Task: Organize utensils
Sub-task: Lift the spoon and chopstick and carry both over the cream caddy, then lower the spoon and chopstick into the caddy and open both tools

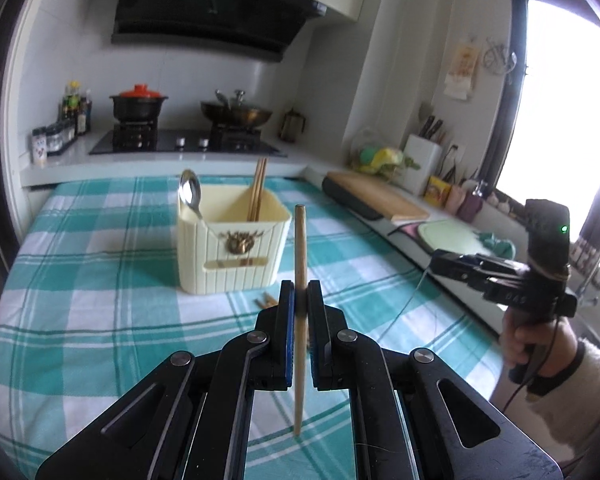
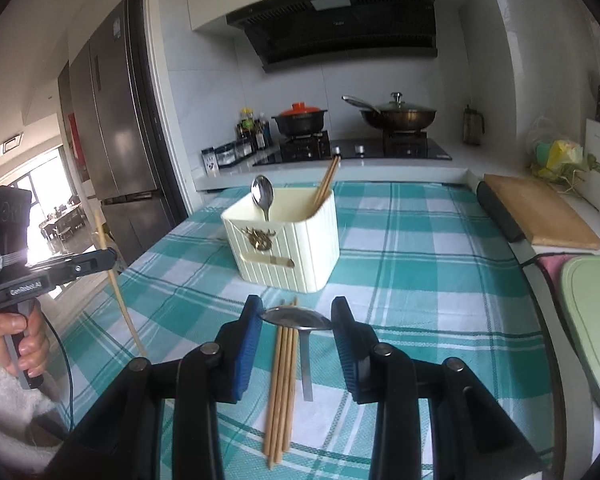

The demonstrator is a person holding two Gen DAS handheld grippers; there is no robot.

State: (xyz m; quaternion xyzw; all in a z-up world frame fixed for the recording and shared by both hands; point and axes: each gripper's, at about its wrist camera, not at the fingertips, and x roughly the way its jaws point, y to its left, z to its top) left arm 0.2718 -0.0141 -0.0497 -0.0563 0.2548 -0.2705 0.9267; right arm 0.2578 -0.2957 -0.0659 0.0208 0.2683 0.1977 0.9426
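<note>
A cream utensil holder [image 1: 232, 248] [image 2: 286, 240] stands on the teal checked cloth, with a metal spoon [image 1: 190, 192] [image 2: 262, 194] and wooden chopsticks [image 1: 257, 190] [image 2: 326, 180] standing in it. My left gripper [image 1: 300, 294] is shut on one wooden chopstick [image 1: 300, 300], held upright in front of the holder; it also shows at the left of the right wrist view [image 2: 118, 284]. My right gripper [image 2: 296, 316] is open above a metal spoon [image 2: 300, 320] and several chopsticks [image 2: 282, 380] that lie on the cloth between its fingers.
A stove [image 1: 184, 142] with a black pot [image 1: 139, 104] and a wok [image 1: 236, 114] is behind the table. A wooden cutting board [image 2: 540, 212], a green board [image 2: 592, 320] and a knife block [image 1: 422, 160] line the right counter. A fridge [image 2: 116, 120] stands at left.
</note>
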